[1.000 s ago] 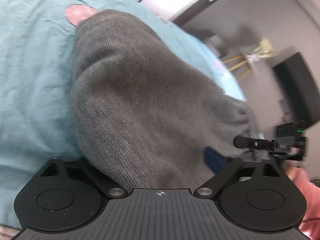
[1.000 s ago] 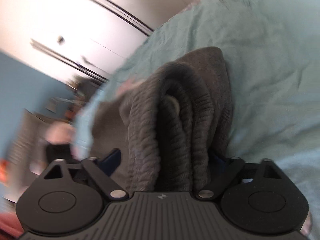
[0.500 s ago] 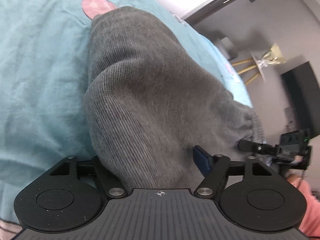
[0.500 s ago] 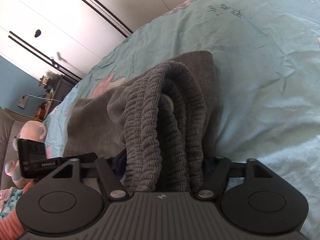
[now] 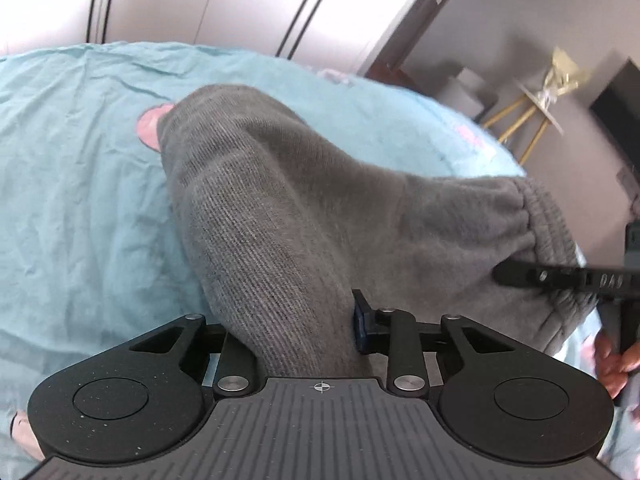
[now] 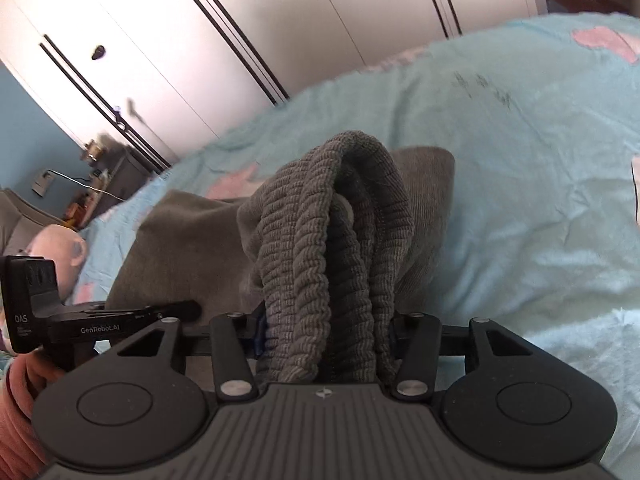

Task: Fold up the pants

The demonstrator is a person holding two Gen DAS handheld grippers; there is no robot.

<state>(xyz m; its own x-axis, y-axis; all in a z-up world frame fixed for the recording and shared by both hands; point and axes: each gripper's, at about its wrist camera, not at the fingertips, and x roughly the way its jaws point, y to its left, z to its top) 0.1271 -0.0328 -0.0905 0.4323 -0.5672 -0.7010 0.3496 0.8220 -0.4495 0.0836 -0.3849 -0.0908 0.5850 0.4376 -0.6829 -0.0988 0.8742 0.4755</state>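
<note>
Grey corduroy pants [image 5: 280, 200] lie bunched on a teal bedspread [image 5: 80, 208], lifted at the near end. My left gripper [image 5: 296, 322] has a thick fold of the leg fabric between its jaws, which are closing; the blue pad [image 5: 360, 320] presses into the cloth. In the right wrist view the ribbed elastic waistband [image 6: 332, 232] stands gathered in several layers inside my right gripper [image 6: 326, 334], whose jaws are closing on it too. Each gripper's finger shows in the other's view: the right one's finger [image 5: 520, 276] at the waistband, the left one's finger [image 6: 176, 308] beside the fabric.
White wardrobe doors [image 6: 240, 40] stand behind the bed. A gold-legged stand [image 5: 528, 120] and a dark screen [image 5: 616, 104] are off the bed's far right. A plush toy [image 6: 56, 248] and a dark dresser [image 6: 120, 176] sit at the left. A person's hand [image 5: 612, 360] holds the right gripper.
Both grippers have risen and lifted the pants' near end off the bedspread. Both pairs of jaws have narrowed onto the fabric.
</note>
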